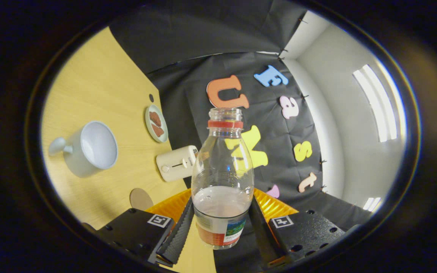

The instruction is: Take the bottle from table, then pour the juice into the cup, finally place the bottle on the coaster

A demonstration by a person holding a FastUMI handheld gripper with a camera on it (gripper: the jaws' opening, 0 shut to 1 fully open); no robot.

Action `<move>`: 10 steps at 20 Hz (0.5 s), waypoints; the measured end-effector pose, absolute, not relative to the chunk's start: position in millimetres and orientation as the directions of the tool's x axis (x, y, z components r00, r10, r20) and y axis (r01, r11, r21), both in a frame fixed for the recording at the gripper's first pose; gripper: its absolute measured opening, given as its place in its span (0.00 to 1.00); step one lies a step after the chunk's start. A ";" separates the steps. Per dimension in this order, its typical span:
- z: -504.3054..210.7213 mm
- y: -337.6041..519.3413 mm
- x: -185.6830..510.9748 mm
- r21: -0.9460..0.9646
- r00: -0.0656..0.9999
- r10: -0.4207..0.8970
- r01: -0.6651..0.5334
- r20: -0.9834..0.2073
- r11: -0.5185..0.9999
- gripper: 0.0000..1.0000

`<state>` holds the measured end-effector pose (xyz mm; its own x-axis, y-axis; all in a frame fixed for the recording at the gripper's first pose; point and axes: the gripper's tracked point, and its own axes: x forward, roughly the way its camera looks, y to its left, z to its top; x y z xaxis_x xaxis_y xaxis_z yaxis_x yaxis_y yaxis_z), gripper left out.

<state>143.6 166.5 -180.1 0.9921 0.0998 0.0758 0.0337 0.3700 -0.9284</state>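
Between the two fingers of the tool [221, 227] sits the bottle [222, 178], clamped at its lower body, both fingers [178, 231] pressing its sides near the label. Bottle is clear plastic w/ a red neck ring, cap off, mouth open. Juice [221, 203] fills approx the bottom third; its surface lies level across the bottle. Whole scene looks tilted, so the counter [97, 87] slopes up to the left.

Left of the bottle, well apart, a pale cup [89, 149] w/ handle lies w/ its opening facing the camera; inside looks empty. Beyond it, farther off, a small plate [156, 123] holds two brown pieces of food. Just left of the bottle's shoulder stands a cream toaster [176, 163], near the counter's edge. Nearer, by the left finger, a round brown coaster [141, 199] lies flat on the counter, apart from the bottle. Behind the bottle's base, an orange ribbed sheet [173, 206] shows on both sides. Black cloth wall [188, 45] hangs behind; white wall [340, 125] to the right.
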 end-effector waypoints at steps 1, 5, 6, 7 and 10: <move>-173.8 165.0 143.0 -0.909 0.993 0.092 0.032 0.078 0.415 0.81; -148.3 157.9 141.9 -0.804 0.995 0.070 0.021 0.078 0.594 0.81; -139.5 155.0 141.2 -0.774 0.995 0.065 0.014 0.070 0.633 0.81; -133.6 153.8 140.9 -0.747 0.996 0.062 0.008 0.065 0.665 0.81; -116.0 145.7 143.3 -0.647 0.998 0.048 -0.005 0.049 0.762 0.81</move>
